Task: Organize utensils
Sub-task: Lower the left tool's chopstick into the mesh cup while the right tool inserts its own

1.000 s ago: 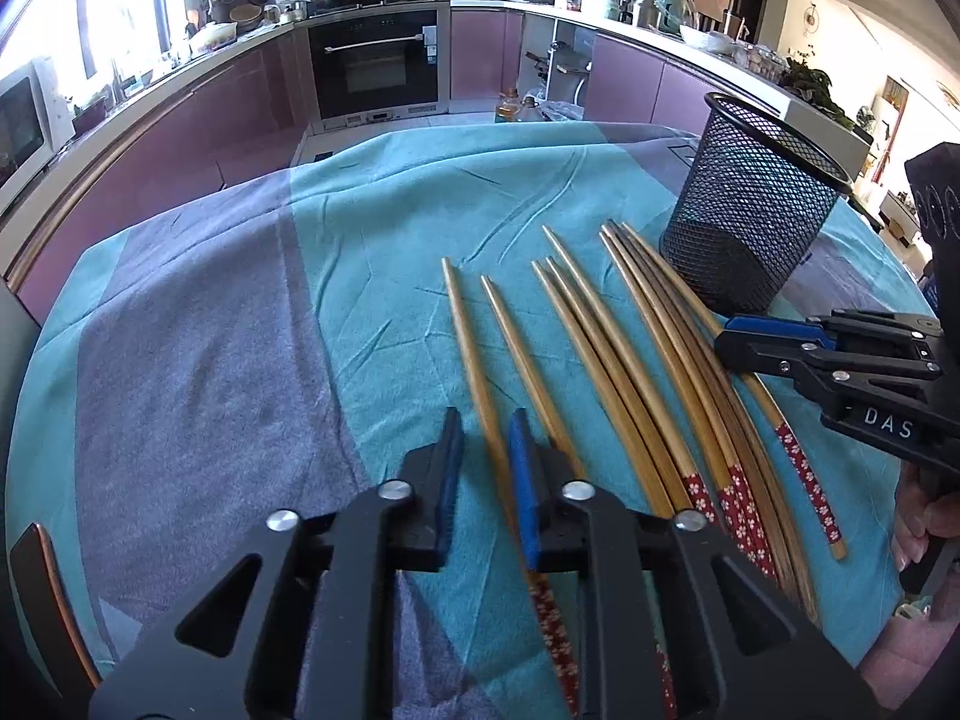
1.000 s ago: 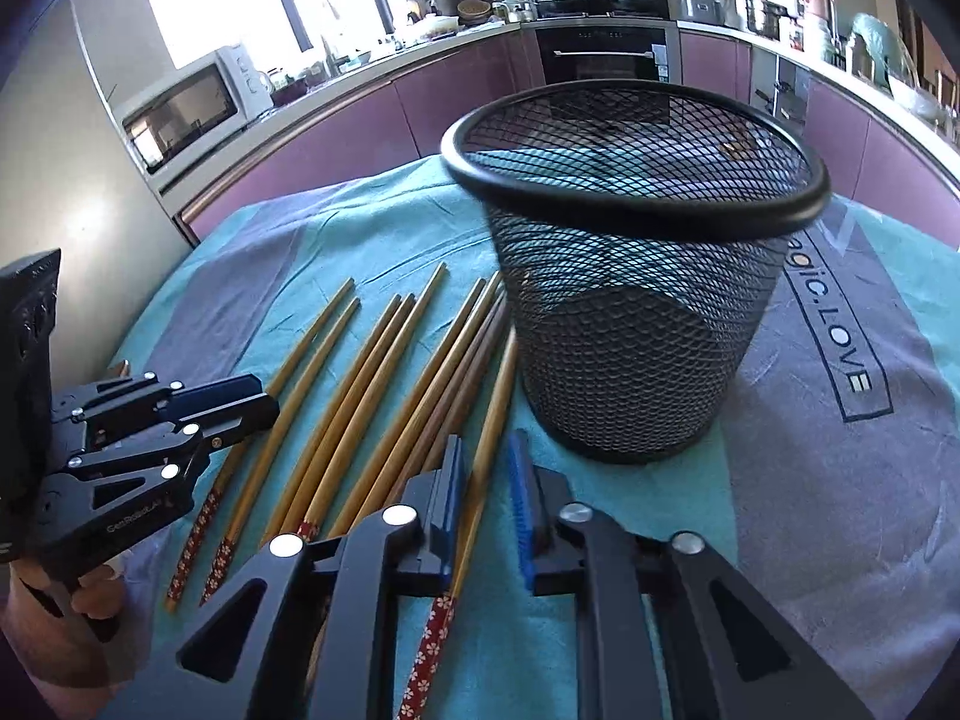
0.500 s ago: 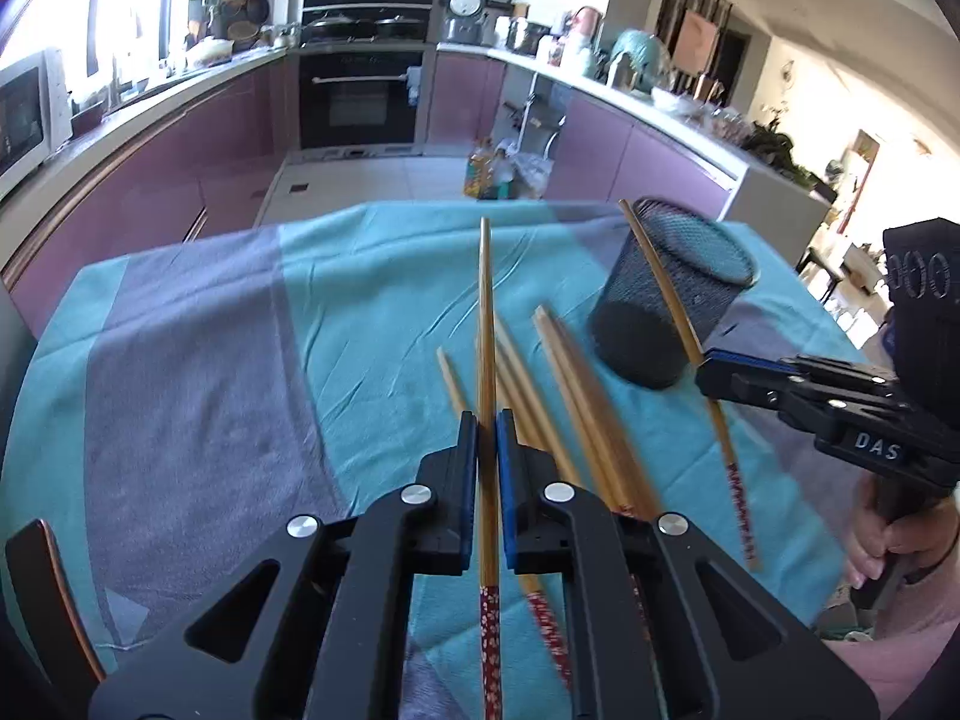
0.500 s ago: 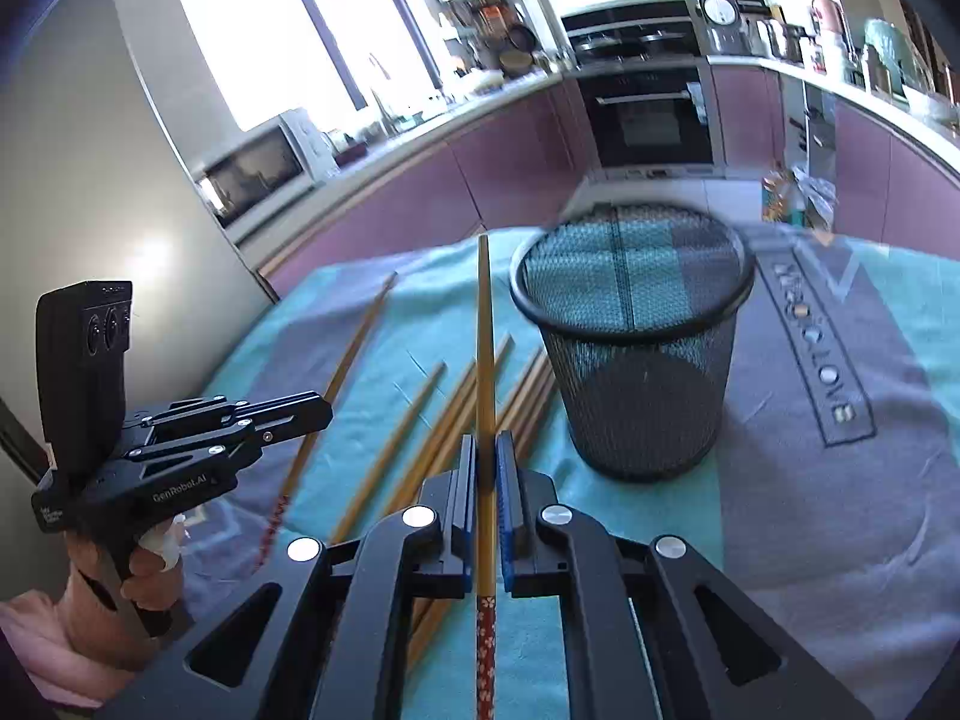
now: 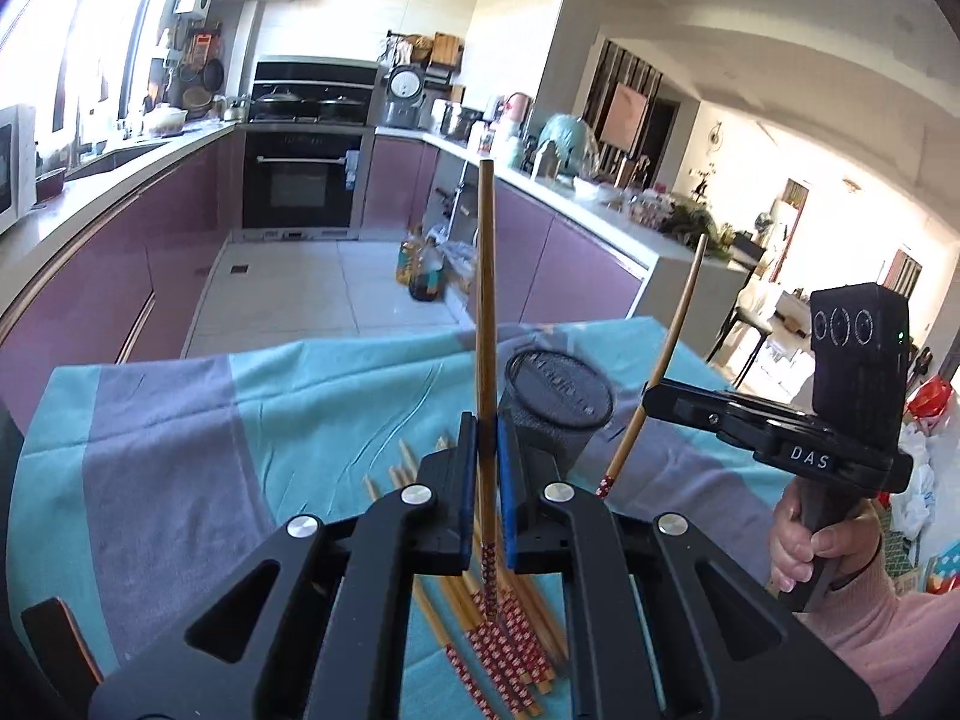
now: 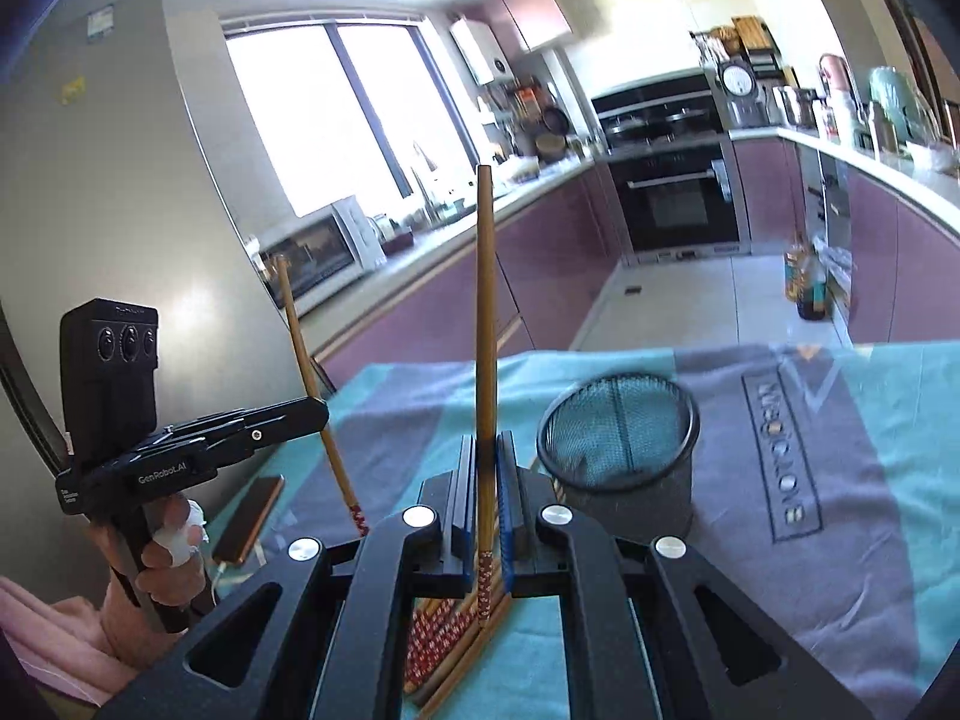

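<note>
Both tongs (image 5: 487,420) (image 6: 487,441) grip 1 chopstick (image 5: 486,300) each

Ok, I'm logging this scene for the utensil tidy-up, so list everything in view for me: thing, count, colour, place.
held chopsticks: two, wooden with red patterned ends, one gripped in each tool, raised above the table
loose chopsticks: a bundle, count unclear, same colours, lying on the cloth near the tools
mesh cup: one, black, upright on the cloth, nothing seen inside
tablecloth: one, teal and grey-purple, covering the table
phone: one, dark with coppery edge, at the table's left edge in the right wrist view
oven: one, black, built into purple cabinets behind
microwave: one, white, on the counter
left tool: one, black, shut on a chopstick
right tool: one, black, shut on a chopstick
hand: pink sleeve, holding the right tool's handle
</note>
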The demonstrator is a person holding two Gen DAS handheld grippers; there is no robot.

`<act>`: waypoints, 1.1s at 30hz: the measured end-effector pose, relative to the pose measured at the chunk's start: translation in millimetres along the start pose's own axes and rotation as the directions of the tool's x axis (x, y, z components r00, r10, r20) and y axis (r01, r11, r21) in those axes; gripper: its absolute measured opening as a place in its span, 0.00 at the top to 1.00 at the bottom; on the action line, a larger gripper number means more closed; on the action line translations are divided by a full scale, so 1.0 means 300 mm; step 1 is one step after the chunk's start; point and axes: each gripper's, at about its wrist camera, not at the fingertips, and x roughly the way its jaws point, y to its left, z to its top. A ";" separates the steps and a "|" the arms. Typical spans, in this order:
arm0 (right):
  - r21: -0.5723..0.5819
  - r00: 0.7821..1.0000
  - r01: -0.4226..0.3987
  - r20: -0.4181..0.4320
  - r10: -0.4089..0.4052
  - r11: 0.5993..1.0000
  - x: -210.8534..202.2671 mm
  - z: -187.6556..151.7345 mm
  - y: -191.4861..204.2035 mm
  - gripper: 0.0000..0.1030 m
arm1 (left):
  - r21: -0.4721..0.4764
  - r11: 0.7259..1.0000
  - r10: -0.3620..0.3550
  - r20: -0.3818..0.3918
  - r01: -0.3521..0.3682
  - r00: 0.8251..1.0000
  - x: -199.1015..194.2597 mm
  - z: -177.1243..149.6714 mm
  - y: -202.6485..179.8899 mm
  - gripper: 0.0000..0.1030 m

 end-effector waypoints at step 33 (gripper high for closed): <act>-0.098 0.986 0.156 -0.045 -0.161 0.983 0.085 0.165 -0.109 0.95 | 0.073 0.997 -0.035 -0.002 0.035 0.999 0.378 0.205 -0.264 0.93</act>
